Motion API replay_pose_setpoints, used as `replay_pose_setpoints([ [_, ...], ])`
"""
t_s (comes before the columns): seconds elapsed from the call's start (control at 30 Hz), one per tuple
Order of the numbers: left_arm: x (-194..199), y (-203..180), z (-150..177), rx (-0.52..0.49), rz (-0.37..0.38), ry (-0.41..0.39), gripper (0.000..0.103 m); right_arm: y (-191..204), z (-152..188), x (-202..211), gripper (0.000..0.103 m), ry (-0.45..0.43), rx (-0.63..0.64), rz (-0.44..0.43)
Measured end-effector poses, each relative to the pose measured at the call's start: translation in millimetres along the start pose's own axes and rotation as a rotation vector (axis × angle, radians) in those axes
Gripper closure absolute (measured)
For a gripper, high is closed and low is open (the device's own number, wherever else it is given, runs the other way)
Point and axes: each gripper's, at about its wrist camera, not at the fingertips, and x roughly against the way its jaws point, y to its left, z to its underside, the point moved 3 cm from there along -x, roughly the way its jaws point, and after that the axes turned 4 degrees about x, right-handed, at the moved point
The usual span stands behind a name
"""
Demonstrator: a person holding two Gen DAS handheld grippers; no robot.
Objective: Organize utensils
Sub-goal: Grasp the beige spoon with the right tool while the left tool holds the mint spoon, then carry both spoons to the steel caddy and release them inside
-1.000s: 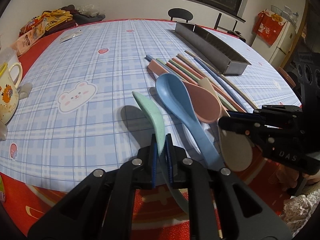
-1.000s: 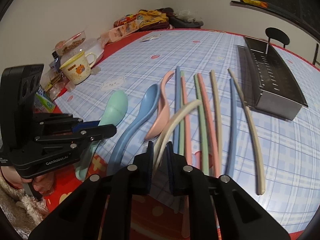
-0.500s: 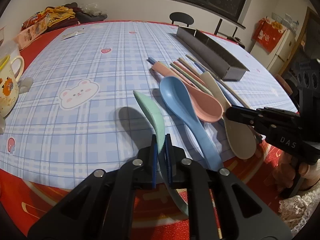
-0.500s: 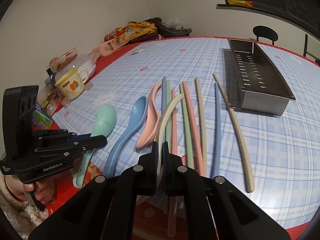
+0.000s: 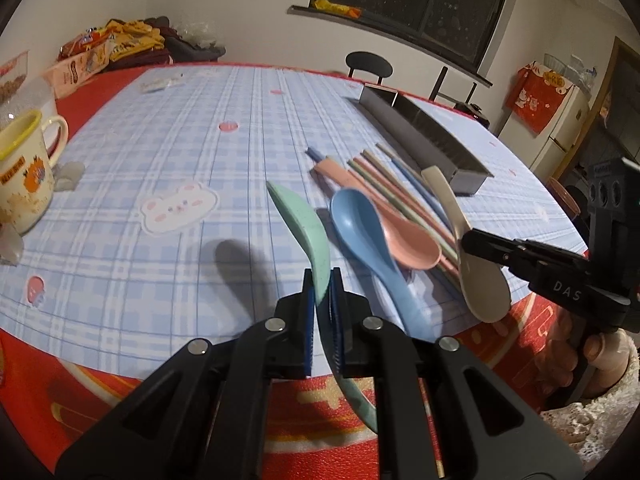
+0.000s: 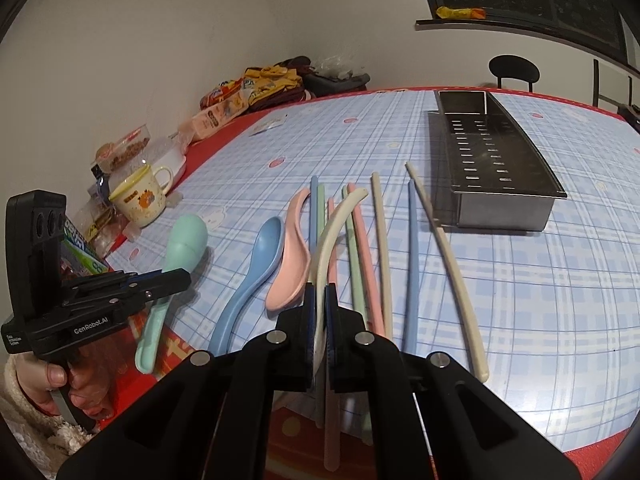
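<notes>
Spoons [image 5: 304,236], pastel, speckled matte plastic

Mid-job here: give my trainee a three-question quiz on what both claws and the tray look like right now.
1. True or false: the left claw grips the green spoon.
2. Which spoon does the right claw hold? A blue, B pink, C beige.
3. Fill in: the metal tray holds ___ utensils.

Key: 1 true. 2 C, the beige spoon; the blue spoon and pink spoon lie on the table. 3 no; it looks empty.
</notes>
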Motion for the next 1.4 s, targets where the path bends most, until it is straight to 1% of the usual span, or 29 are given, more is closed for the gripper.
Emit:
replay_pose_setpoints([
  [0.17,12,-2,-14,0.007,0.009,-0.037,0.092,-3,-2,5,0.098,-0.018,-0.017,-0.014],
  [0.27,14,-2,-23,0.028,0.022,-0.039,0.091,-8,-5,10,0.098,-0.025,-0.031,-0.031],
  [0.4,11,-7,-40,0.035,0.043,-0.039,0.091,-25,-22,23,0.098,-0.059,-0.057,-0.059],
  [0.43,8,-12,-48,0.029,0.054,-0.039,0.091,-30,-30,26,0.098,-0.068,-0.048,-0.052],
  [0.53,2,-27,-67,-0.003,0.083,-0.046,0.091,-45,-56,32,0.098,-0.095,0.030,0.028],
  [0.57,-1,-37,-76,-0.024,0.091,-0.061,0.091,-53,-70,34,0.098,-0.111,0.064,0.064],
  [0.63,-8,-53,-94,-0.057,0.101,-0.078,0.091,-67,-90,33,0.098,-0.121,0.079,0.086],
  [0.67,-14,-64,-105,-0.069,0.119,-0.082,0.091,-75,-101,30,0.098,-0.123,0.087,0.094],
  [0.77,-34,-91,-133,-0.080,0.171,-0.086,0.091,-97,-126,14,0.098,-0.130,0.156,0.194],
  [0.8,-43,-101,-143,-0.080,0.189,-0.084,0.091,-102,-130,8,0.098,-0.127,0.161,0.207],
  [0.87,-60,-119,-159,-0.092,0.194,-0.088,0.091,-115,-134,-3,0.098,-0.135,0.136,0.195],
  [0.9,-67,-125,-165,-0.099,0.194,-0.084,0.091,-125,-133,-8,0.098,-0.147,0.107,0.170],
  [0.93,-77,-131,-172,-0.104,0.196,-0.077,0.091,-131,-131,-13,0.098,-0.142,0.086,0.154],
  [1.0,-101,-141,-185,-0.111,0.194,-0.046,0.091,-140,-124,-22,0.098,-0.100,0.081,0.147],
  [1.07,-124,-149,-195,-0.117,0.191,-0.017,0.091,-146,-119,-28,0.098,-0.079,0.074,0.151],
  [1.13,-148,-154,-203,-0.126,0.167,0.013,0.091,-151,-113,-36,0.098,-0.053,0.043,0.129],
  [1.2,-167,-156,-205,-0.127,0.151,0.042,0.091,-153,-109,-42,0.097,-0.033,0.041,0.136],
  [1.27,-184,-156,-199,-0.121,0.144,0.082,0.091,-153,-106,-46,0.097,-0.019,0.038,0.142],
  [1.4,-206,-155,-195,-0.105,0.138,0.126,0.091,-151,-103,-51,0.097,-0.001,0.043,0.158],
])
